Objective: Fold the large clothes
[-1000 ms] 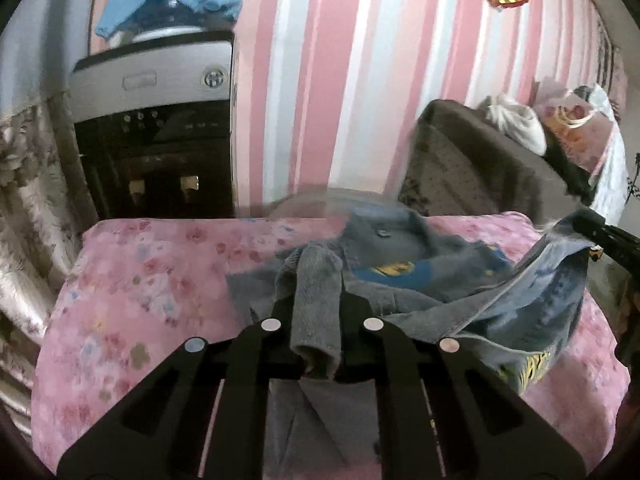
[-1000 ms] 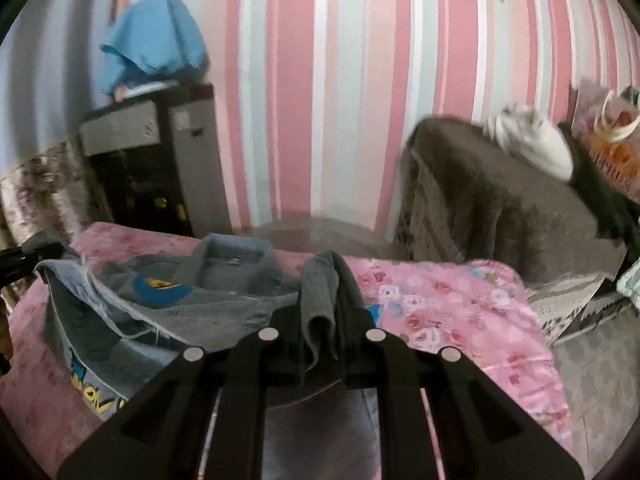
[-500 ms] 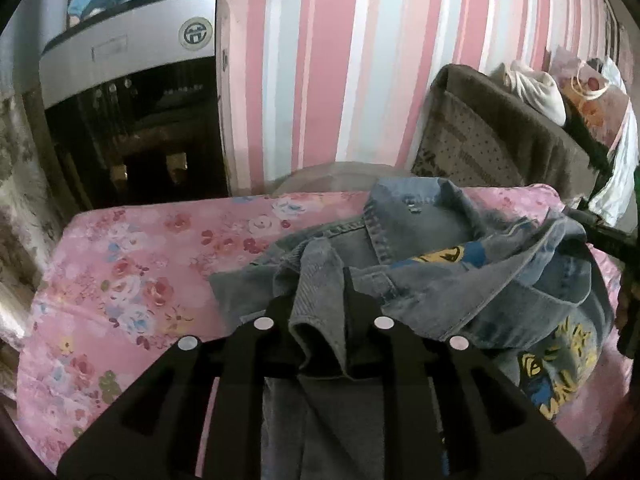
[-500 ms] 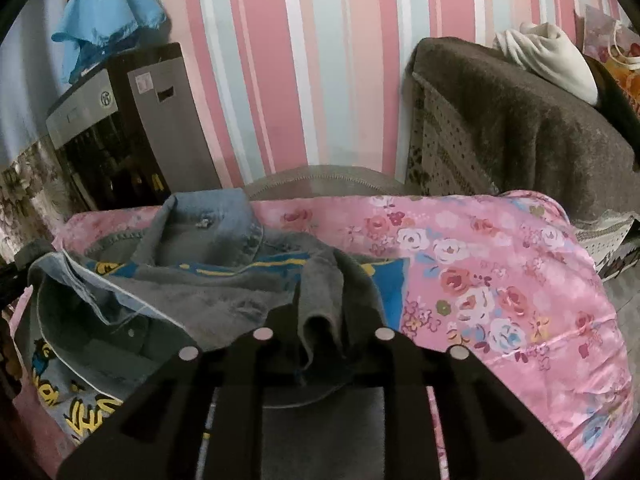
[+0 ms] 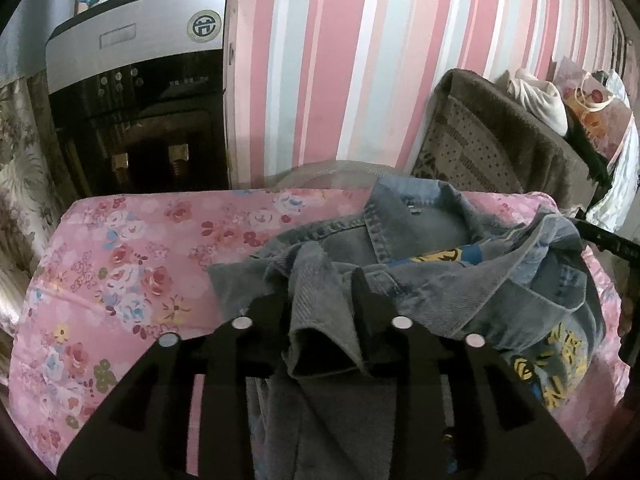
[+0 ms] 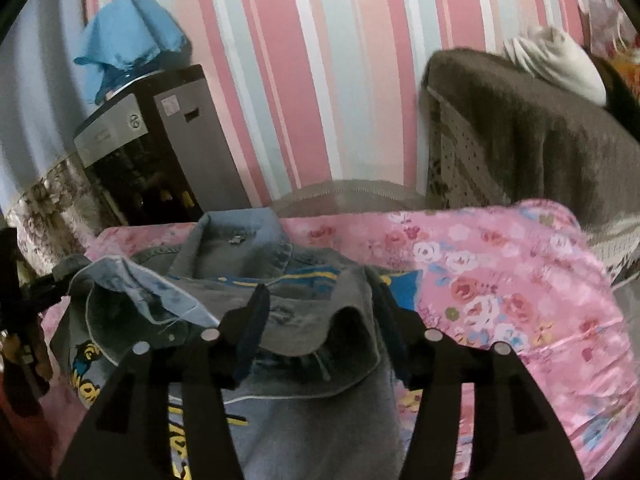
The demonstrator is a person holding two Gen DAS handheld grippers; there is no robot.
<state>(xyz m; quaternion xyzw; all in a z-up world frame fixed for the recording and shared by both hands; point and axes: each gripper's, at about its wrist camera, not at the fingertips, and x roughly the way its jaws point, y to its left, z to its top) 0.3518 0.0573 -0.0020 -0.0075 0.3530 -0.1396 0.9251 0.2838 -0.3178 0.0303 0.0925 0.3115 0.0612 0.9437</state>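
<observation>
The denim jacket (image 5: 420, 240) is faded blue-grey with yellow and blue print. It lies on a pink floral bedspread (image 5: 120, 272). Behind, the wall (image 5: 320, 60) carries pink, white and pale-blue stripes.

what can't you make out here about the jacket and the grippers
- Jacket hem: both wrist views, cut off by the bottom edge and covered by the gripper bodies.
- Left gripper, right gripper: jaws have just been opening; whether pads touch the cloth between them is hidden by folds.

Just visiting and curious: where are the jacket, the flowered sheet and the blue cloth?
jacket (image 5: 432, 236), left wrist view, collar.
flowered sheet (image 6: 500, 280), right wrist view, bare part.
blue cloth (image 6: 132, 28), right wrist view, middle.
</observation>
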